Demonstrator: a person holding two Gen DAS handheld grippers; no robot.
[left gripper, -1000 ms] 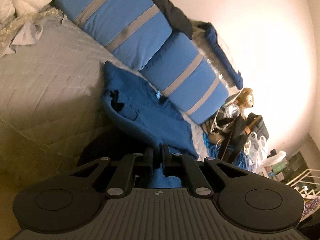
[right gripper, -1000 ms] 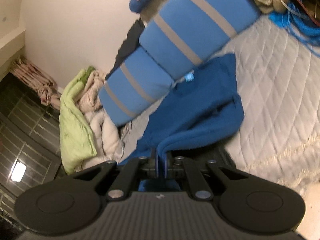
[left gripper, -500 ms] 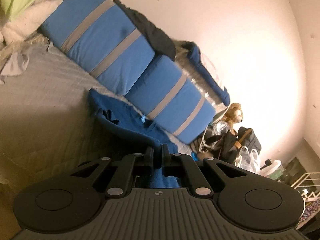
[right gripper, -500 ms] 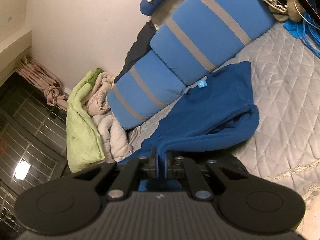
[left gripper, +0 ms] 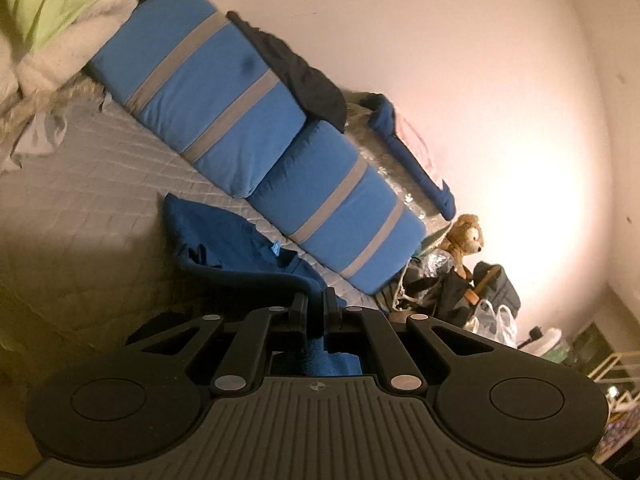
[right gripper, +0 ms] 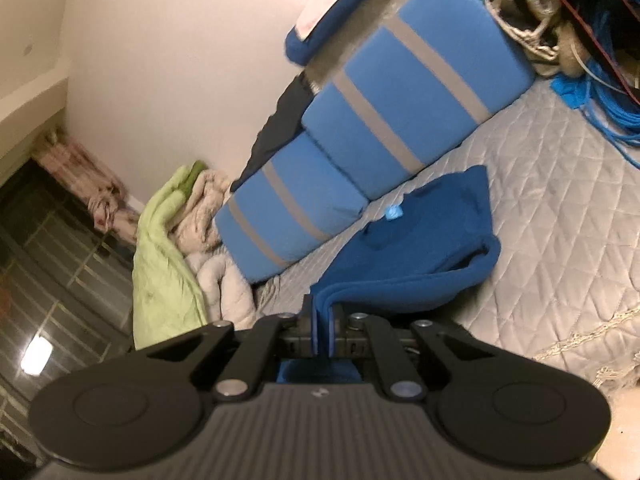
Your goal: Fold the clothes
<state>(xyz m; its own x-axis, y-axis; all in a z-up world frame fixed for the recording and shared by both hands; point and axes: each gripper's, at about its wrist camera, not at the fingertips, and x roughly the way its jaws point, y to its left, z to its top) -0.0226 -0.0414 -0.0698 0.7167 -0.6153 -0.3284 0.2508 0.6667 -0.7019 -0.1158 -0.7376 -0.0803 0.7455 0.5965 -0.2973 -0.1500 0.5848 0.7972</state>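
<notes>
I've lifted the blue fleece top (right gripper: pixel 416 248) higher off the bed (right gripper: pixel 560 200); left tool (left gripper: pixel 316 300) and right tool (right gripper: pixel 322 312) both pinch its hem, ready to fold.

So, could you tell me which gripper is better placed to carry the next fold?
Neither clearly: the left gripper and right gripper each pinch an edge of the blue sweater, so both should probably move together.
</notes>
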